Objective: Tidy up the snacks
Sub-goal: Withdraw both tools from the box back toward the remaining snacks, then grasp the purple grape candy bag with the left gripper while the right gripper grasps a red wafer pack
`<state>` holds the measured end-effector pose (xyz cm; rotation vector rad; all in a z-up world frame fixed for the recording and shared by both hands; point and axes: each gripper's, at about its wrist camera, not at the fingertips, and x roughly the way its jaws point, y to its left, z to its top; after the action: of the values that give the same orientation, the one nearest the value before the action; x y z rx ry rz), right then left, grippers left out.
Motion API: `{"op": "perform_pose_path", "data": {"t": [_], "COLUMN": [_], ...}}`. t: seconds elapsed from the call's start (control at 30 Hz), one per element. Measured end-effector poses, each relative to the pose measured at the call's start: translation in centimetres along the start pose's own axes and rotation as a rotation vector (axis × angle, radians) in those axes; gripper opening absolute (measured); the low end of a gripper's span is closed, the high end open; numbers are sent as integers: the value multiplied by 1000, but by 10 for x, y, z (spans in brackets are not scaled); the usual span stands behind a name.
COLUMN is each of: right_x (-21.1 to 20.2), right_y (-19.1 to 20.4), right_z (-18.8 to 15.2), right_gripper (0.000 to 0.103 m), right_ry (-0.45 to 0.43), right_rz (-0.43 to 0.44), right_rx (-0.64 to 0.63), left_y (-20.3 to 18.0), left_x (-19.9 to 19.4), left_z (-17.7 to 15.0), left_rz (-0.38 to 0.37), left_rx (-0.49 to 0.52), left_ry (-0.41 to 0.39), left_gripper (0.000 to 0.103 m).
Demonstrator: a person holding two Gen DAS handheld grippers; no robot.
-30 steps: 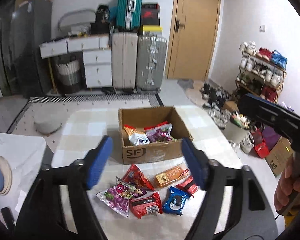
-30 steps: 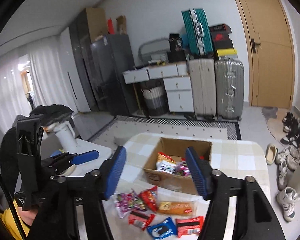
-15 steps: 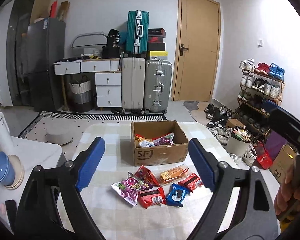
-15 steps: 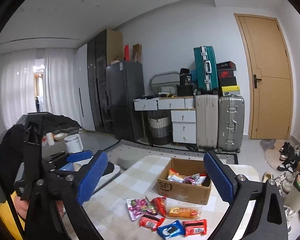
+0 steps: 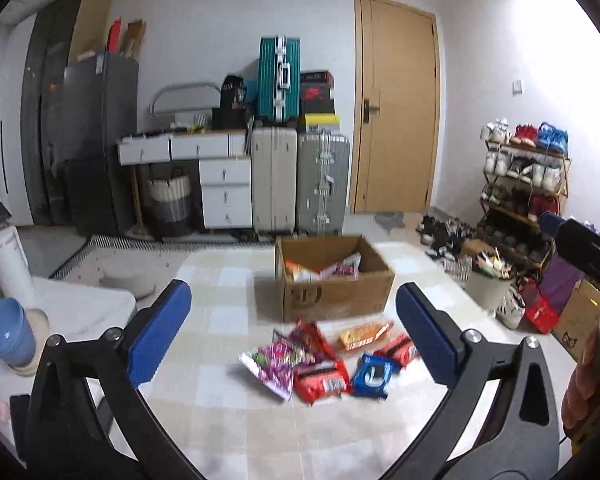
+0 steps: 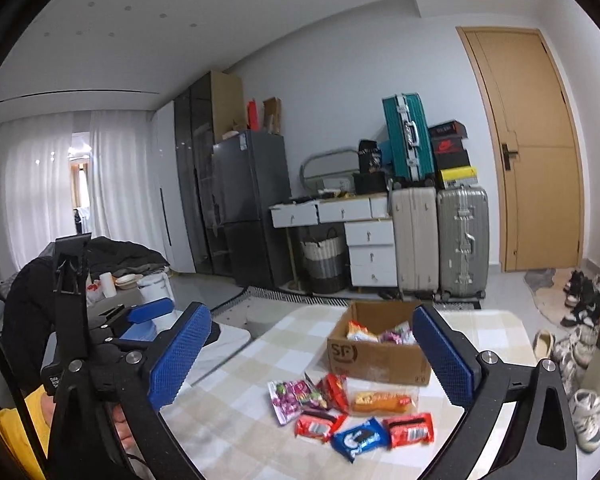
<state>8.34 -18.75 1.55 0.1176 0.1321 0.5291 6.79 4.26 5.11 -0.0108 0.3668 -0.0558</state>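
Note:
A brown cardboard box (image 5: 332,296) stands on the checked table (image 5: 220,320) with a few snack packs inside; it also shows in the right wrist view (image 6: 380,356). Several loose snacks lie in front of it: a purple candy bag (image 5: 272,364), a red wafer pack (image 5: 320,380), a blue cookie pack (image 5: 372,374) and an orange bar (image 5: 364,332). My left gripper (image 5: 294,338) is open and empty, held back above the table. My right gripper (image 6: 312,360) is open and empty, also held high; the same snacks show below it, with the blue cookie pack (image 6: 358,438) nearest.
A white side table with a blue cup (image 5: 8,332) stands to the left. Suitcases (image 5: 300,184), white drawers (image 5: 224,192) and a dark fridge (image 6: 252,208) line the far wall. A shoe rack (image 5: 524,176) and a bin (image 5: 488,280) stand on the right.
Both grippers have pulled back and tilted up from the table, so the box and snacks look smaller and lower. Both jaws have opened wider. The snacks have not moved.

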Motion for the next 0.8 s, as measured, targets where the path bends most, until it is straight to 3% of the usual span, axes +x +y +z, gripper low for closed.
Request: {"op": "perform_pose_path", "data": {"t": [0.37,0.8], "right_x": [41,102], "right_y": [-41,-71], "right_z": [-78,-118], "right_gripper": [102,102], "right_ry": [123,244], "right_rz": [-37,-92], "right_rx": [91,112], "left_y": [22,39], "left_x": [90,188], "left_z": [-76,-110], "left_rz": [-17,19], "left_rx": [-67,-90], "left_ry": [210,344], "left_gripper": [102,102]}}
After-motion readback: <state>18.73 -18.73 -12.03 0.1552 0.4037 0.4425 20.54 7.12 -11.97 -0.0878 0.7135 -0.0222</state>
